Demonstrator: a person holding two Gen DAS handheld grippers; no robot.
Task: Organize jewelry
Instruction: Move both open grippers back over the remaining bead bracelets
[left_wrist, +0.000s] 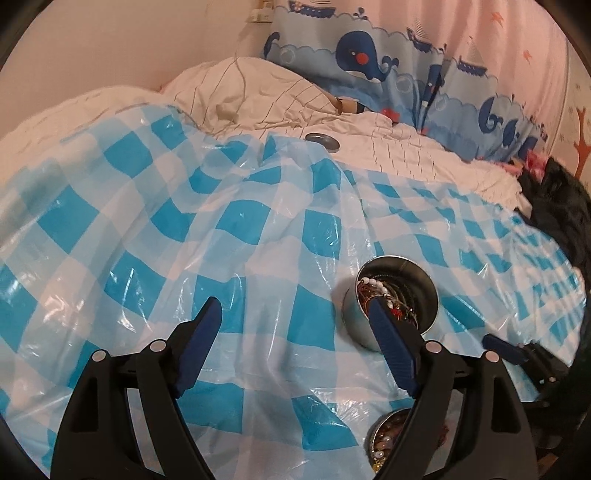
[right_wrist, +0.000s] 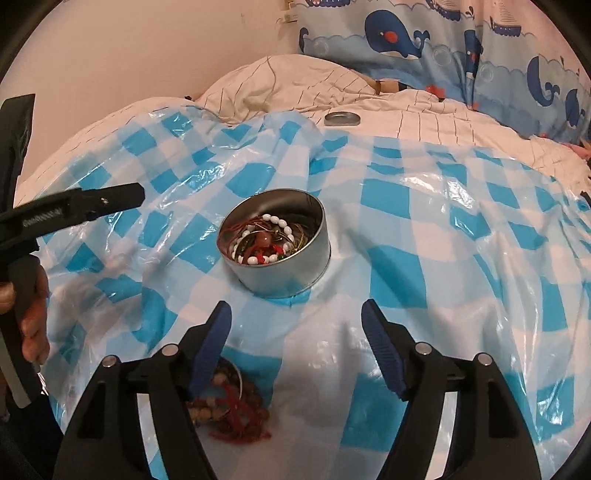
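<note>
**Both grippers empty, one bead string still outside the tin**

Where I'm at: round metal tin (right_wrist: 275, 240) sits on the blue/white checked plastic sheet (right_wrist: 424, 229), lid off, already holding white-bead bracelets, red cord and thin bangles. Right gripper (right_wrist: 295, 321) hangs just short of the tin, jaws wide apart, nothing btwn them. Left gripper (left_wrist: 295, 321) also spread wide and empty; its right finger overlaps the tin's mouth in the left wrist view, but I can't tell if it touches.

Still to sort, imo: brown wooden bead string w/ red tassel (right_wrist: 236, 406), lying on the sheet right under the right gripper's left finger, near side of the tin. In the left wrist view some beaded items show low down by a shiny round rim; can't make out what that is.

Next move prob: drop the right gripper back and down onto that string, pinch a bunch of beads, lift, release over the tin.

Around: tin lid (right_wrist: 342, 119) lies well apart on the white duvet (right_wrist: 424, 110), whale-print curtain (right_wrist: 406, 33) behind. Sheet is crinkly, slippery; jaws could snag the film w/ the beads.
</note>
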